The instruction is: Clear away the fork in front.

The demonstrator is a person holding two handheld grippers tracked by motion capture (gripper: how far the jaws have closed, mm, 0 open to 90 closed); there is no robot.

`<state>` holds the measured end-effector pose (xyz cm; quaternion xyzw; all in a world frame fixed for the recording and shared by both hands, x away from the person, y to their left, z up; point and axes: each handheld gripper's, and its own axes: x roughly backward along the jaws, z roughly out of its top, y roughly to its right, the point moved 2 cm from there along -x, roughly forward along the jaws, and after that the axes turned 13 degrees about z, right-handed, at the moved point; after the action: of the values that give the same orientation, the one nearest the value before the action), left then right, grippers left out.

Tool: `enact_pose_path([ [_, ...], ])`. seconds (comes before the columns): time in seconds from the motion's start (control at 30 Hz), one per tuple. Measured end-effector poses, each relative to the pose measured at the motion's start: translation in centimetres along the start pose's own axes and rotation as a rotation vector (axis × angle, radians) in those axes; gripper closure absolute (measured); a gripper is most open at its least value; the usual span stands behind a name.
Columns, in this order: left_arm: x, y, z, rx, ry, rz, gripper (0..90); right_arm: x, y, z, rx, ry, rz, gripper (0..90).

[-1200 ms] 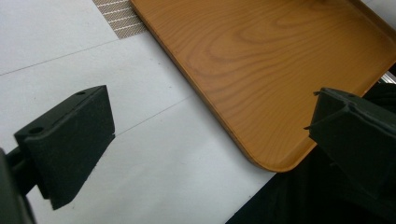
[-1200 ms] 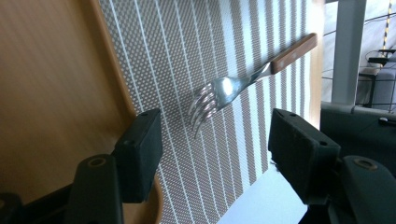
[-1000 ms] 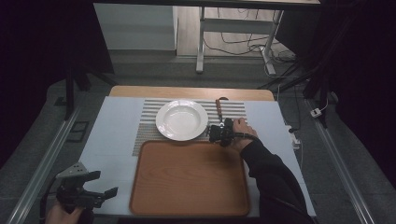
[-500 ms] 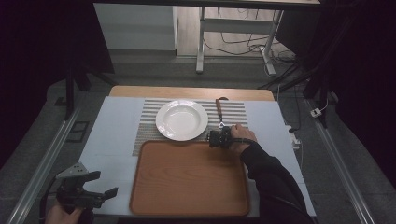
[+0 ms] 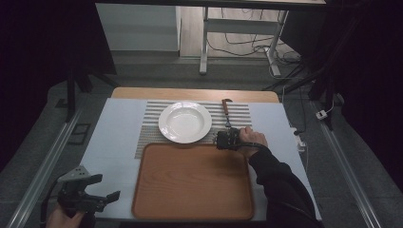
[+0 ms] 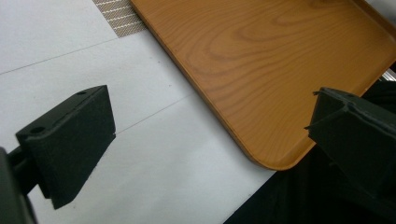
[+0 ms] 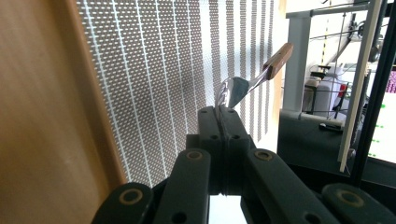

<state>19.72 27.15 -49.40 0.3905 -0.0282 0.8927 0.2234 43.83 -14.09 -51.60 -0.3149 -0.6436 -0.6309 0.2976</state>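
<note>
Gleaming steel fork (image 7: 232, 91), wooden handle, tines pinched.

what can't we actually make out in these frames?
- Right gripper, right gripper view: closed jaws cover the gripped edge of the spoon.
- High view: spoon too small to tell whether it is lifted off the striped mat.
- Left gripper, left gripper view: tray cut off by frame edges.

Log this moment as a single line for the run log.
right gripper: jaws shut on spoon bowl, over striped mat | left gripper: jaws open, idle near tray corner | plate: empty
</note>
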Motion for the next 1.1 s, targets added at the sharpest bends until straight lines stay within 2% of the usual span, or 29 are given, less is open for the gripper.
enact_pose_path([
  [0.07,0.0,0.0,0.0,-0.001,0.001,0.001,0.4,0.4,0.0,-0.1,-0.006,0.019,0.014,90.0],
  [0.1,0.0,0.0,0.0,-0.002,0.002,0.001,0.4,0.7,-0.1,0.0,-0.009,0.015,-0.002,90.0],
  [0.13,0.0,0.0,0.0,-0.002,0.002,0.002,0.4,0.8,-0.1,0.0,-0.016,0.038,0.035,90.0],
  [0.17,0.0,0.0,0.0,-0.002,0.002,0.002,0.4,1.0,-0.2,0.0,-0.020,0.053,0.005,90.0],
  [0.27,0.0,0.0,0.0,-0.004,0.005,0.002,0.4,1.7,-0.3,0.1,-0.030,0.074,0.008,90.0],
  [0.3,0.0,0.0,0.0,-0.004,0.005,0.002,0.4,2.2,-0.3,0.1,-0.027,0.053,0.007,90.0],
  [0.33,0.1,0.0,0.0,-0.005,0.006,0.000,0.4,2.3,-0.3,0.1,-0.033,0.082,0.044,90.0],
  [0.37,0.1,0.0,0.0,-0.006,0.007,-0.001,0.4,2.7,-0.3,0.0,-0.032,0.064,0.008,90.0],
  [0.43,0.1,0.0,0.0,-0.008,0.007,-0.001,0.4,3.0,-0.4,0.0,-0.040,0.105,0.020,90.0],
  [0.47,0.1,0.0,0.0,-0.008,0.007,-0.001,0.4,3.4,-0.5,-0.1,-0.043,0.089,0.013,90.0],
  [0.53,0.1,0.1,0.0,-0.014,0.009,-0.002,0.4,3.9,-0.6,-0.2,-0.049,0.100,0.017,89.9],
  [0.57,0.1,0.1,0.0,-0.018,0.007,0.001,0.3,4.1,-0.6,-0.3,-0.053,0.119,0.046,90.0],
  [0.6,0.1,0.1,0.0,-0.018,0.007,0.001,0.3,4.4,-0.7,-0.4,-0.056,0.114,0.022,89.9],
  [0.63,0.0,0.1,0.0,-0.019,0.007,0.002,0.3,4.4,-0.7,-0.4,-0.056,0.114,0.022,89.9],
  [0.67,0.1,0.2,0.0,-0.018,0.005,0.002,0.3,4.8,-0.9,-0.7,-0.071,0.137,0.055,90.0],
  [0.7,0.0,0.1,0.0,-0.020,0.004,0.001,0.3,5.1,-1.0,-0.8,-0.083,0.138,0.035,89.9],
  [0.83,0.0,0.2,0.0,-0.019,0.003,0.001,0.3,5.9,-1.2,-1.2,-0.120,0.174,0.056,90.0],
  [0.87,0.0,0.2,0.0,-0.024,0.003,0.002,0.3,6.5,-1.3,-1.5,-0.139,0.209,0.066,89.9],
  [1.1,0.0,0.2,0.1,-0.026,0.003,0.003,0.3,8.6,-1.8,-2.1,-0.244,0.327,0.119,90.0],
])
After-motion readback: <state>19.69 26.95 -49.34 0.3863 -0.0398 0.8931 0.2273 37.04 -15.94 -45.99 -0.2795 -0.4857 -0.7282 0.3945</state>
